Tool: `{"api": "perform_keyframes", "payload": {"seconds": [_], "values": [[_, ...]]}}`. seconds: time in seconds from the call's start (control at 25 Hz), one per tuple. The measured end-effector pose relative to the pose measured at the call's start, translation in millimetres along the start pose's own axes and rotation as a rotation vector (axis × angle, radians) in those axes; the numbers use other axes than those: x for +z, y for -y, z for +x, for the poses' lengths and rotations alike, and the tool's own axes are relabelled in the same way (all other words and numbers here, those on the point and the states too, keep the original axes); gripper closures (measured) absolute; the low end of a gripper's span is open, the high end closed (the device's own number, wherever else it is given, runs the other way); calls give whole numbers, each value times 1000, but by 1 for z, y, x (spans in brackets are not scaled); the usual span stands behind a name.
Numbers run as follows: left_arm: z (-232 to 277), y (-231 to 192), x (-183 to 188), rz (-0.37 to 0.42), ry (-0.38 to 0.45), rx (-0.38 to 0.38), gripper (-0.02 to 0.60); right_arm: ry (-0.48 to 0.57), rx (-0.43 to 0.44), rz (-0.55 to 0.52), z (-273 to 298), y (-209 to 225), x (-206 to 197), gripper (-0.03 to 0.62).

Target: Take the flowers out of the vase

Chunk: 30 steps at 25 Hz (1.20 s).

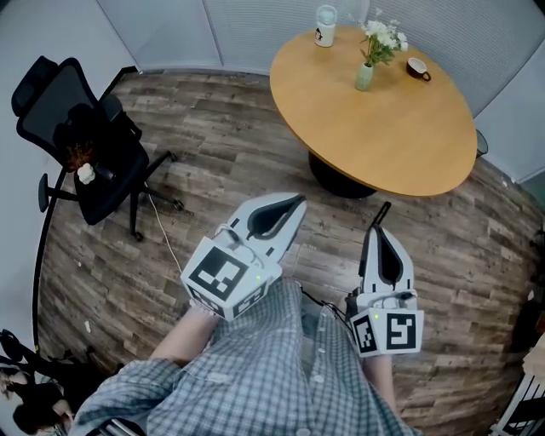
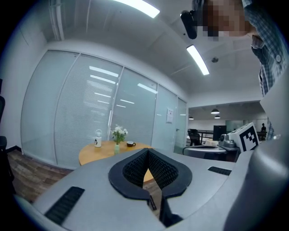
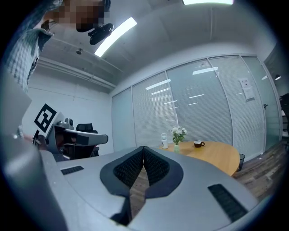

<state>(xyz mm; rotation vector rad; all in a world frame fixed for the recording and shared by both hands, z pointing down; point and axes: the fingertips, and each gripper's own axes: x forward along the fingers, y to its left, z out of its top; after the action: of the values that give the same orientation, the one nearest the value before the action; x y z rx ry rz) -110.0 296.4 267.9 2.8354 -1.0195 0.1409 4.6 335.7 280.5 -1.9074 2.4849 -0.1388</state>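
White flowers (image 1: 382,37) stand upright in a small pale green vase (image 1: 364,77) on the far side of a round wooden table (image 1: 400,128). The same flowers (image 2: 119,133) (image 3: 179,132) show small and distant in both gripper views, well beyond the jaws. My left gripper (image 1: 297,204) is shut and empty over the wood floor, short of the table. My right gripper (image 1: 382,208) is also shut with nothing in it, just off the table's near edge. Both point toward the table.
A white bottle (image 1: 325,25) and a cup on a saucer (image 1: 417,68) share the table with the vase. A black office chair (image 1: 81,145) stands at the left on the plank floor. Glass walls with blinds close off the room behind the table.
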Motion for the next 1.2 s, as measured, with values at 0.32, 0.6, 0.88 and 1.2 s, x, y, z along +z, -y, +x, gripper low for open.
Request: {"api": "perform_keyframes", "payload": {"seconds": [0.32,0.6,0.88,1.2], "values": [[19,6,3,21,-9,-20,574,11,-8,10,7,19,2,584],[35,-9,5,15,-14,-22,574,0,-23,19,23,29,1,585],[78,-29,3,14,-12,-63,574,-13,-84,19,47,56,-8,585],[143,-67,16,-10,-5,-104,574,-51,-156,28,98,99,-9,584]]}}
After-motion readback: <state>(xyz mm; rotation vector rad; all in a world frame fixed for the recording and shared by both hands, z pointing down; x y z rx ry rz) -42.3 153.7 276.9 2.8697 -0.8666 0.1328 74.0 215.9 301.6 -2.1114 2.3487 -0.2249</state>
